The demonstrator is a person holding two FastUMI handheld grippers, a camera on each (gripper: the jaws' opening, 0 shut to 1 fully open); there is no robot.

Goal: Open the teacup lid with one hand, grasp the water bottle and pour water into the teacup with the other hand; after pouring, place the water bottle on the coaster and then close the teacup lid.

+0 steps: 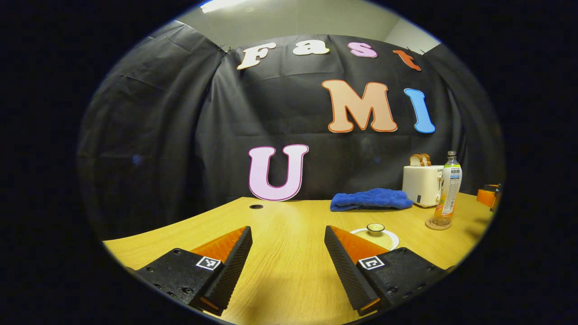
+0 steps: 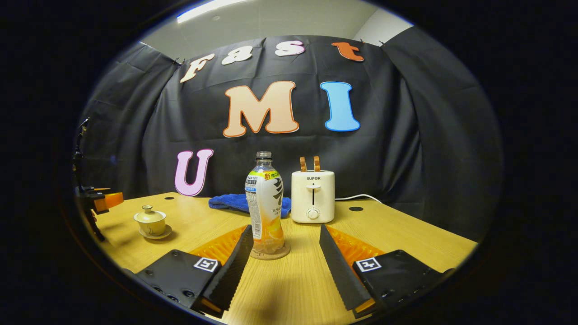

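Note:
A pale lidded teacup point(image 2: 150, 220) rests on its saucer point(image 2: 156, 234) at the left of the table, lid in place. In the left gripper view the teacup lid's knob point(image 1: 375, 228) peeks out just beyond the right-hand finger point(image 1: 347, 257). My left gripper point(image 1: 289, 266) is open and holds nothing; it also appears far left as the left gripper point(image 2: 101, 198). The water bottle point(image 2: 266, 207), with orange liquid at its bottom, stands upright on a round coaster point(image 2: 271, 254). My right gripper point(image 2: 284, 266) is open, and the bottle stands just past its fingertips, untouched.
A white toaster point(image 2: 313, 196) holding bread slices stands behind the bottle, its cord trailing right. A folded blue cloth point(image 2: 226, 201) lies at the back by the wall. Small round holes point(image 2: 356, 209) mark the wooden table point(image 2: 406, 234). The bottle point(image 1: 447, 189) and toaster point(image 1: 422, 185) lie right of the cup.

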